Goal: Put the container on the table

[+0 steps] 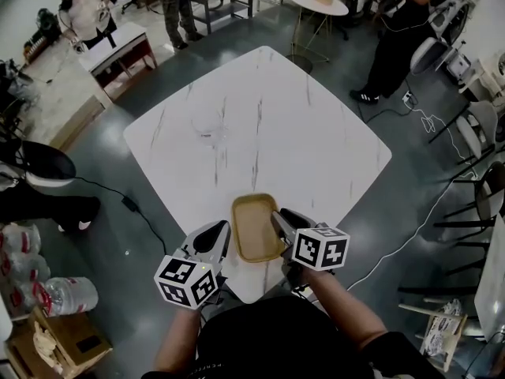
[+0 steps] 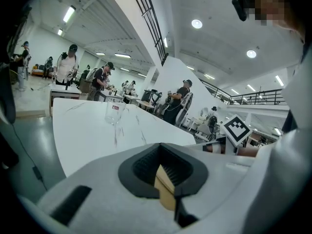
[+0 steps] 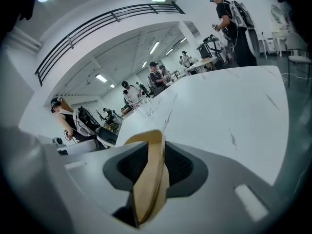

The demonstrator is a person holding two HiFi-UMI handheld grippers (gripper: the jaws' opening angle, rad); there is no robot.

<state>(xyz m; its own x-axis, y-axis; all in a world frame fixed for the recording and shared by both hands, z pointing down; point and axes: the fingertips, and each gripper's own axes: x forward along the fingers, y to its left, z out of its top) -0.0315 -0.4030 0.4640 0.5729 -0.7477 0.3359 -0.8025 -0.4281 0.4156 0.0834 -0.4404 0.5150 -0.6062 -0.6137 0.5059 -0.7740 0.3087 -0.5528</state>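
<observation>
A tan, shallow rectangular container (image 1: 254,226) hangs over the near corner of the white marble table (image 1: 260,125), held between both grippers. My left gripper (image 1: 224,237) is shut on its left rim. Only a thin tan edge (image 2: 165,186) shows between the dark pads of this gripper (image 2: 164,168) in the left gripper view. My right gripper (image 1: 279,219) is shut on the right rim. In the right gripper view the tan rim (image 3: 152,174) stands upright between the jaws of this gripper (image 3: 155,156). I cannot tell whether the container touches the tabletop.
A clear glass (image 1: 211,133) stands near the table's middle, also in the left gripper view as a glass (image 2: 115,112). Several people stand around the room. A round side table (image 1: 317,2) is at the back. Chairs (image 1: 481,188) and a floor cable (image 1: 410,235) lie to the right, a cardboard box (image 1: 59,342) at lower left.
</observation>
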